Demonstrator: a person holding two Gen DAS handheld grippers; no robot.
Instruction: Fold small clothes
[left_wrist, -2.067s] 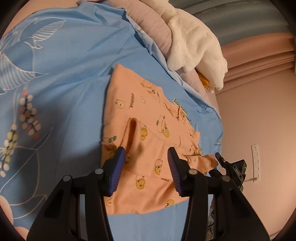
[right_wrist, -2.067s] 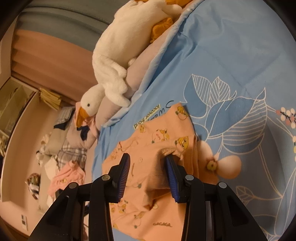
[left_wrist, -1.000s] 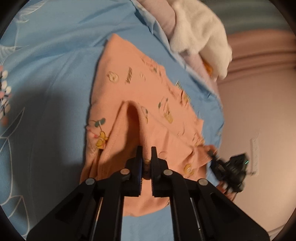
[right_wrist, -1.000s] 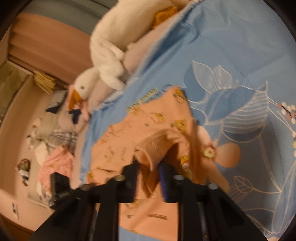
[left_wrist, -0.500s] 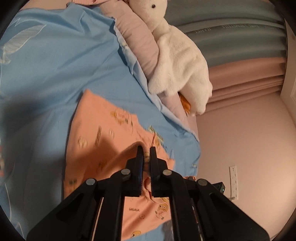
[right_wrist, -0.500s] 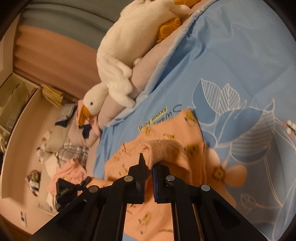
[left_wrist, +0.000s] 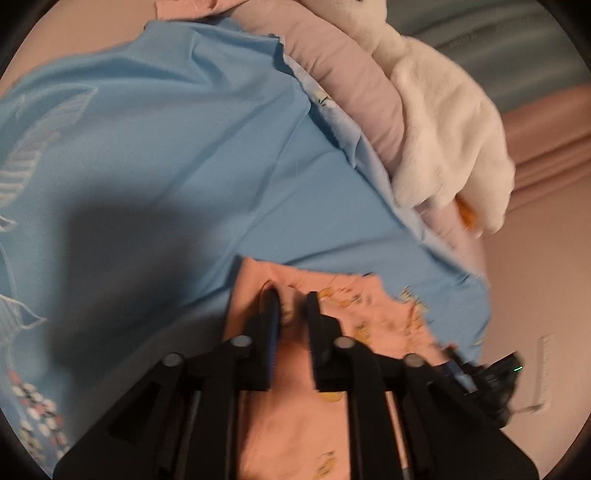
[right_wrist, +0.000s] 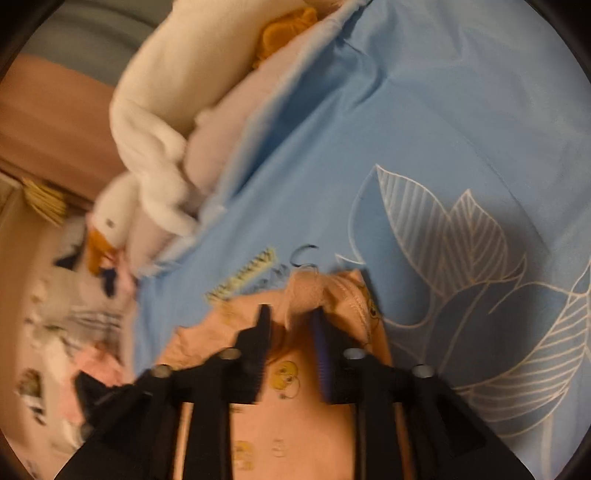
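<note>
Both hand-held grippers (left_wrist: 291, 308) (right_wrist: 291, 321) newly parted.

1. A blue bedsheet (right_wrist: 424, 122) with white leaf outlines is covering the bed.
2. A white stuffed goose (right_wrist: 155, 122) is lying along the bed's edge, on a pink pillow (left_wrist: 351, 85).
3. Clothes (right_wrist: 74, 332) are lying heaped beyond the edge.

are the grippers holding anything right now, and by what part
Nothing is held. Both the left gripper and right gripper have open jaws, with folds of the orange garment lying loose between them.
</note>
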